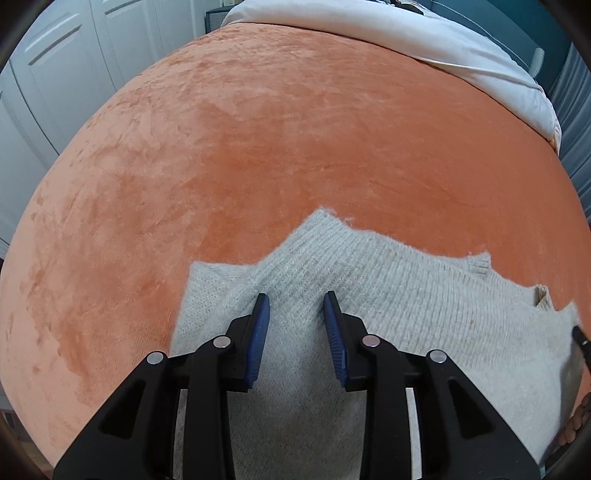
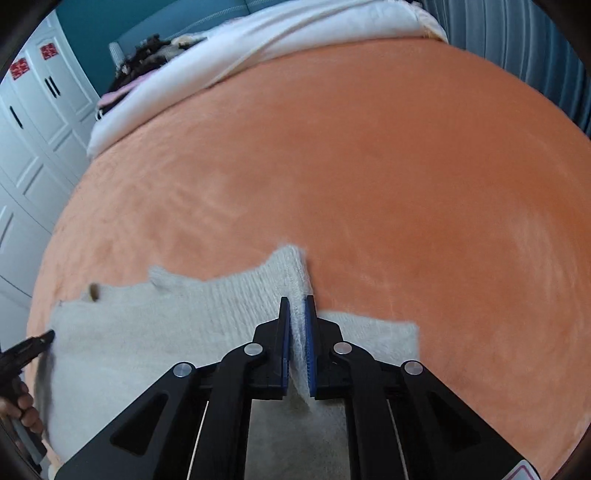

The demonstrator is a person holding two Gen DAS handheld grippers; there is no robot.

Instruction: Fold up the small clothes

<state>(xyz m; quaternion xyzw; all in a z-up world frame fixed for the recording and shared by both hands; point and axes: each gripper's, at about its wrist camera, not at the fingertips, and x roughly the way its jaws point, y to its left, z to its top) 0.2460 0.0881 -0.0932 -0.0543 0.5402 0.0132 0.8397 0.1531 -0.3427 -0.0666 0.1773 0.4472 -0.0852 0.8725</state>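
A pale grey knitted sweater (image 1: 388, 280) lies spread on an orange plush blanket (image 1: 295, 147). In the left wrist view my left gripper (image 1: 295, 295) hangs over a sleeve of the sweater near its left side, its blue pads apart and not pressing the knit between them. In the right wrist view my right gripper (image 2: 297, 299) is shut on a raised fold of the sweater (image 2: 147, 332) at its right edge, with fuzzy knit squeezed between the pads. The other gripper's black tip shows at the sweater's far side in each view.
The orange blanket (image 2: 369, 166) covers a bed. A white duvet (image 1: 406, 33) is bunched along its far end. White closet doors (image 1: 55, 74) stand to the left. A person's hand (image 2: 26, 410) holds the left gripper's handle at the picture's edge.
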